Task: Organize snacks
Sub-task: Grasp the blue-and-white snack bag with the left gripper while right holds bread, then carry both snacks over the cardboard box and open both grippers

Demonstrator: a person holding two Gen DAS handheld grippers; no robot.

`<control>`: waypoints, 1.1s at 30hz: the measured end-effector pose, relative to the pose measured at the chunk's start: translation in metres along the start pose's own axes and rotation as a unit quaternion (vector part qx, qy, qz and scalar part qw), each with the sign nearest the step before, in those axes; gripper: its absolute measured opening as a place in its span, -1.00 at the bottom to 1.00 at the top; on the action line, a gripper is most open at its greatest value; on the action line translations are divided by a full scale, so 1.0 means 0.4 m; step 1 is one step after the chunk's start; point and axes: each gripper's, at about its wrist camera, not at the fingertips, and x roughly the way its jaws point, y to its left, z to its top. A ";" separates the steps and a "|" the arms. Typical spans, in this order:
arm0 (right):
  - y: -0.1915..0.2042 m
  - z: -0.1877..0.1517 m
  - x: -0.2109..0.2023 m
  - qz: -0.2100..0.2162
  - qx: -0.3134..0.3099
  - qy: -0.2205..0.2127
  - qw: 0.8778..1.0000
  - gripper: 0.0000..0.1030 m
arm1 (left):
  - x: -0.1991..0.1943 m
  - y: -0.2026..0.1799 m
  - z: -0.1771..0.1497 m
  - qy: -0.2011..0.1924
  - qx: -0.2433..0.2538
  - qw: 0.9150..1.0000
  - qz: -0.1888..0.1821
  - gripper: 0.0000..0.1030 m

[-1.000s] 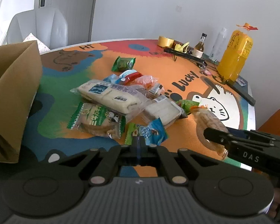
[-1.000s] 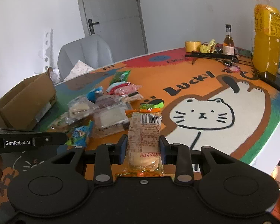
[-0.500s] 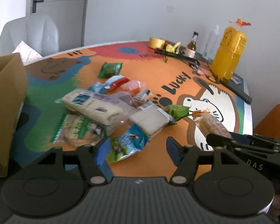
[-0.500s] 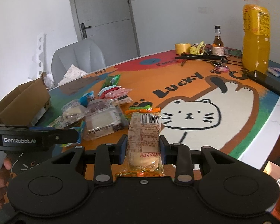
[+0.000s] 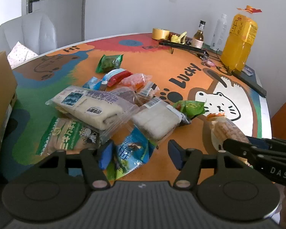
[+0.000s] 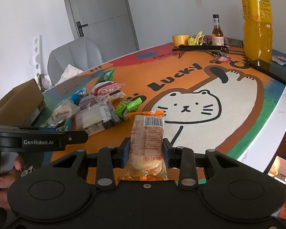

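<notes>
A heap of wrapped snacks lies on the colourful table mat (image 5: 181, 64): a long bread packet (image 5: 89, 108), a white cake pack (image 5: 156, 120), a green-and-white packet (image 5: 66, 135) and several small ones. My left gripper (image 5: 140, 152) hovers low at the heap's near edge, jaws closing. A blue snack packet (image 5: 131, 152) lies between them, and the right pad stands clear of it. My right gripper (image 6: 145, 152) is shut on an orange-edged bun packet (image 6: 146, 139), held above the mat. That packet (image 5: 225, 131) also shows at the right of the left wrist view.
An open cardboard box (image 5: 0, 105) stands at the left edge of the table. At the far side are a tall yellow bottle (image 5: 238, 42), a small glass bottle (image 5: 198, 38), a tape roll (image 5: 160, 33) and a black bar (image 5: 181, 45). A grey chair (image 5: 28, 32) stands behind.
The left gripper's jaws went from shut to spread apart, and it came closer to the heap, so the blue packet now lies between them. The right gripper still holds the bun packet.
</notes>
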 end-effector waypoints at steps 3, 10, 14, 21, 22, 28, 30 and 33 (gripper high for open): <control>0.004 -0.001 0.001 0.001 0.000 0.001 1.000 -0.35 | -0.008 -0.005 -0.007 0.005 0.011 1.000 -0.011 -0.21; 0.026 0.006 -0.009 0.006 -0.006 -0.006 1.000 -0.35 | -0.040 0.015 -0.024 0.004 0.009 1.000 -0.018 -0.50; 0.048 0.012 -0.023 0.009 -0.013 -0.014 1.000 -0.35 | -0.068 0.026 -0.024 -0.005 0.004 1.000 -0.019 -0.51; 0.092 0.023 -0.035 0.020 -0.028 -0.022 0.999 -0.36 | -0.120 0.061 -0.016 -0.025 -0.012 1.000 -0.009 -0.51; 0.099 0.025 -0.035 0.022 -0.029 -0.023 0.999 -0.36 | -0.127 0.067 -0.014 -0.027 -0.014 1.000 -0.007 -0.51; 0.145 0.042 -0.034 0.035 -0.039 -0.031 0.998 -0.36 | -0.176 0.107 0.001 -0.051 -0.029 0.998 0.008 -0.51; 0.161 0.050 -0.033 0.039 -0.043 -0.034 0.998 -0.36 | -0.193 0.123 0.007 -0.061 -0.034 0.997 0.015 -0.51; 0.188 0.062 -0.031 0.047 -0.049 -0.039 0.997 -0.36 | -0.219 0.145 0.014 -0.076 -0.042 0.996 0.025 -0.51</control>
